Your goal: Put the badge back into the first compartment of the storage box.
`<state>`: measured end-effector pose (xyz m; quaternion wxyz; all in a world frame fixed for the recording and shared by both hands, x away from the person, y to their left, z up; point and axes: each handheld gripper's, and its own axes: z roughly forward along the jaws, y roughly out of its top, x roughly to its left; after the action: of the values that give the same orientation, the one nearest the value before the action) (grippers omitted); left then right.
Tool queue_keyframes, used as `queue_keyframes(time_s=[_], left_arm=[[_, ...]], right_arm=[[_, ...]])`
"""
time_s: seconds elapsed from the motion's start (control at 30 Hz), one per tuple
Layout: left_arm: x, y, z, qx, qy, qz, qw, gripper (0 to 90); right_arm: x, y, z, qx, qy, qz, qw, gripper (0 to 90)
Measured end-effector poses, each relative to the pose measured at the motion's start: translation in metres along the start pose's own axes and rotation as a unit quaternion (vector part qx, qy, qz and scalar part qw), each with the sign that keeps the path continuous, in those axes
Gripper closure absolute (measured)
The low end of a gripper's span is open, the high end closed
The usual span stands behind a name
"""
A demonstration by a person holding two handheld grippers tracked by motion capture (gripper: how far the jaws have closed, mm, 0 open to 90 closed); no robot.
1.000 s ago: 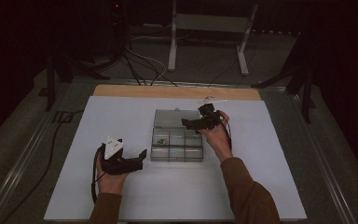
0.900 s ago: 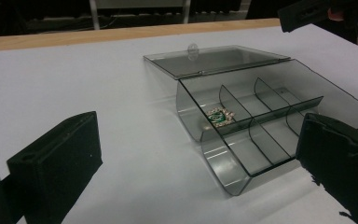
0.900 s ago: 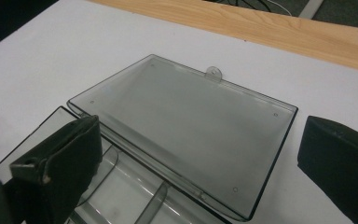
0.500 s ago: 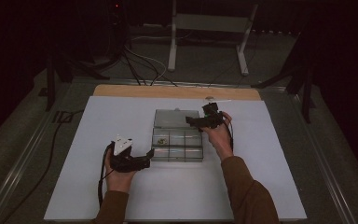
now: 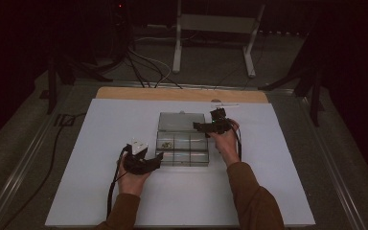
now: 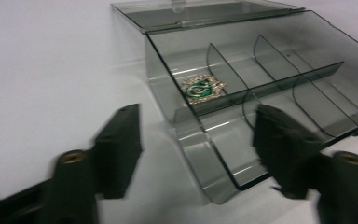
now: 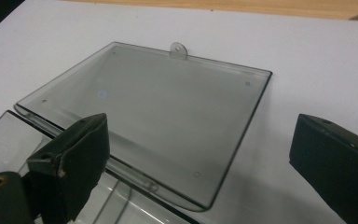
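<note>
A smoky clear compartment box [image 5: 191,157] lies open mid-table, its lid [image 5: 181,121] flat on the far side. A green and silver badge [image 6: 202,88] rests in the far-left compartment, also seen from above as a small speck, the badge [image 5: 166,143]. My left gripper [image 5: 158,157] sits at the box's front-left corner. Its jaws have just been closing and straddle that corner wall [image 6: 200,154] without pressing it, so the left gripper [image 6: 196,128] is open. My right gripper [image 5: 199,125] hovers open over the lid [image 7: 168,107], one jaw on each side of its right edge.
A white sheet [image 5: 100,143] covers the table, with a wooden strip [image 5: 172,94] along the far edge. Beyond it stand a metal frame [image 5: 211,28] and floor cables [image 5: 139,62]. A black cable [image 5: 112,191] trails from my left gripper.
My left gripper has slid right to the box's front-left corner. My right gripper has dipped a little over the lid. The box has not moved.
</note>
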<state>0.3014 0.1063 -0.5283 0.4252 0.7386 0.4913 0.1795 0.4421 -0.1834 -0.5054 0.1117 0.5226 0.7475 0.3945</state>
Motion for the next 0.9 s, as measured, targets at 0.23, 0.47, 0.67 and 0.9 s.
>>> queue_keyframes(time_s=[0.23, 0.47, 0.67, 0.9], left_arm=[[-0.002, -0.002, 0.008, 0.014, 0.0, -0.005, 0.9999, 59.2], [-0.002, -0.002, 0.01, 0.017, 0.005, -0.008, 0.9998, 65.5], [-0.002, -0.002, 0.012, 0.019, 0.008, -0.008, 0.9998, 69.0], [-0.004, -0.003, 0.016, 0.027, 0.017, -0.01, 0.9994, 69.2]], right_arm=[[-0.006, -0.003, 0.002, 0.008, -0.006, 0.01, 0.9999, 5.3], [-0.008, -0.006, 0.005, 0.014, -0.006, 0.021, 0.9997, 6.2], [-0.008, -0.006, 0.008, 0.017, -0.002, 0.029, 0.9994, 7.5], [-0.008, -0.009, 0.011, 0.026, 0.003, 0.041, 0.9988, 7.7]])
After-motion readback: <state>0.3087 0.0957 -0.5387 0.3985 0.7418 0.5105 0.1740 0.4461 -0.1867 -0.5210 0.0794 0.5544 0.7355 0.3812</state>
